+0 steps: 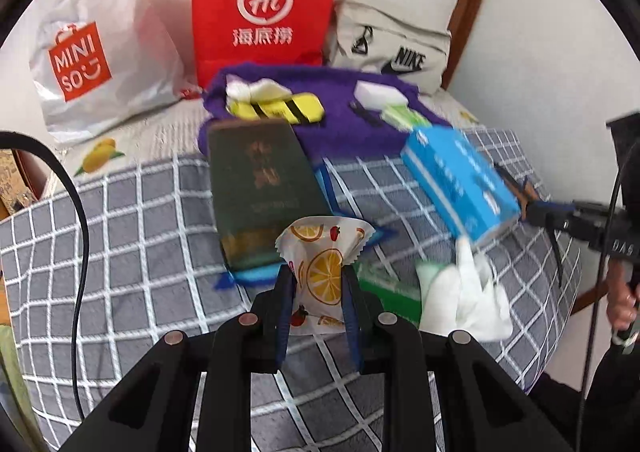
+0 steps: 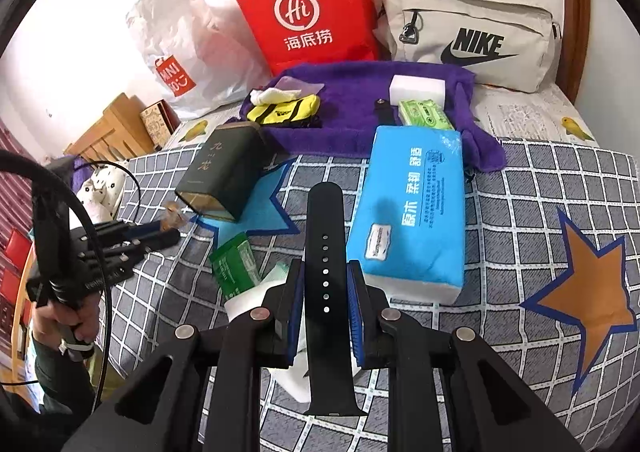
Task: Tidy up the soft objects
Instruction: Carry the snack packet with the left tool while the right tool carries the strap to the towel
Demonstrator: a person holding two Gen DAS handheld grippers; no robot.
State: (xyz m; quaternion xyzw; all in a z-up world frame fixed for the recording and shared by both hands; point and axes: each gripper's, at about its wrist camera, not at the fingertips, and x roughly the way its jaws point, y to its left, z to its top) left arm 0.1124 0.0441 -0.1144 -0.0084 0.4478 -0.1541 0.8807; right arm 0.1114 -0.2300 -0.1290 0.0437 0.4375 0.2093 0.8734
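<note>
Your left gripper [image 1: 318,280] pinches the light, crushable fruit-print packet [image 1: 320,272] mid-body, your right gripper [image 2: 325,284] clamps the floppy black strap [image 2: 325,272] mid-length, both short of the purple towel [image 2: 360,100].

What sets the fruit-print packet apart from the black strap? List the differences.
The fruit-print packet is white with orange slices and strawberries; the black strap is plain black with a row of holes. The packet is short, with crimped, flared ends; the strap is long, narrow and flat. The packet sits in the left tool; the strap in the right tool. Both are clamped between blue-padded fingers above the checked bedcover.
</note>
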